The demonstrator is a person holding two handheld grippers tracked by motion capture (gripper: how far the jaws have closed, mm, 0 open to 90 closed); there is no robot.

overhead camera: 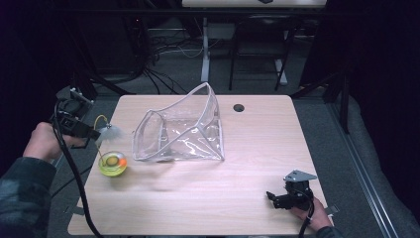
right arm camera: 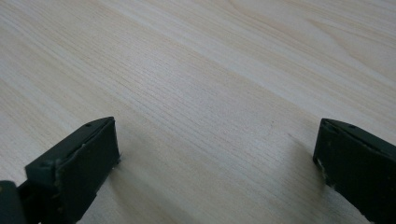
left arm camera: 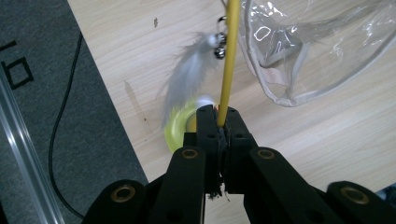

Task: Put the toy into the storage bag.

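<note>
Two grippers are in play, one working and one idle. The left gripper [left arm camera: 218,122] has its jaws pressed together on the yellow wand [left arm camera: 229,60] of a cat toy, pinching the thin rod low on its length. Just beyond the jaw tips sits the toy's yellow-green base [left arm camera: 177,128], resting on the table [overhead camera: 208,198]. Further out along the rod hang a white feather [left arm camera: 187,74] and small metal bells [left arm camera: 219,49], beside the rod and slightly to the left of the jaw line. To the right of the jaws and a little ahead lies the clear plastic pouch [left arm camera: 317,51], its mouth open toward the toy; in the high view the pouch [overhead camera: 183,131] stands near the base but apart from it.

The right gripper [right arm camera: 215,158] has its jaws spread wide over bare tabletop with nothing between them, well apart from the pouch.

Judgement: the step in hand appears to be the pick-up of the toy by its wand, grip secured, lift not yet evident. The next move likely calls for raising the toy clear and carrying it to the pouch mouth. The rod is slender and springy, so the base may swing; the idle gripper may need to steady the pouch rim.
</note>
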